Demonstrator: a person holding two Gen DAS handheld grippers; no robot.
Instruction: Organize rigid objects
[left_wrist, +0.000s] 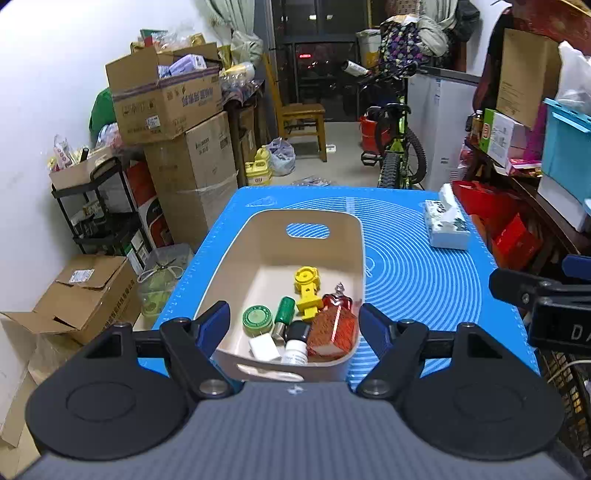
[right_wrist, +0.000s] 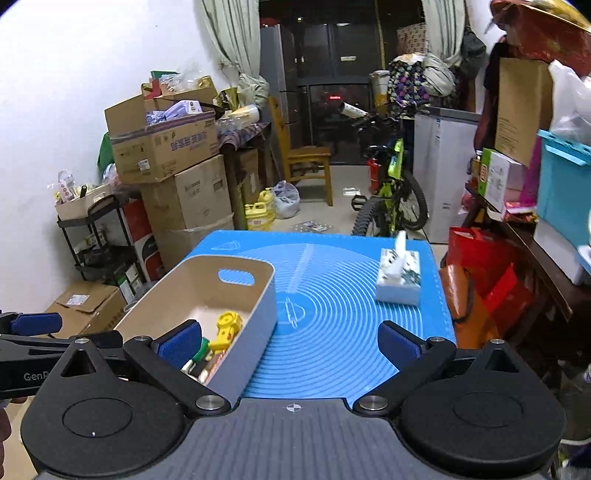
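Note:
A beige bin (left_wrist: 258, 229) (right_wrist: 192, 291) stands on the blue mat (left_wrist: 413, 266) (right_wrist: 332, 332). Inside lie a yellow plastic part (left_wrist: 306, 291) (right_wrist: 227, 330), a green cylinder (left_wrist: 285, 312), a green round tin (left_wrist: 257, 320), a red box (left_wrist: 332, 328), a white charger (left_wrist: 264, 349) and a white bottle with a black cap (left_wrist: 295, 343). My left gripper (left_wrist: 293, 325) hangs open above the bin's near end, holding nothing. My right gripper (right_wrist: 290, 343) is open and empty over the mat, right of the bin; its left finger (right_wrist: 177, 345) overlaps the bin in view.
A tissue box (left_wrist: 445, 223) (right_wrist: 399, 277) sits at the mat's far right. Stacked cardboard boxes (left_wrist: 173, 122) and a black cart (left_wrist: 99, 214) line the left wall. A bicycle (left_wrist: 399, 147), a wooden chair (left_wrist: 299, 118) and a cluttered shelf (left_wrist: 517, 147) stand beyond.

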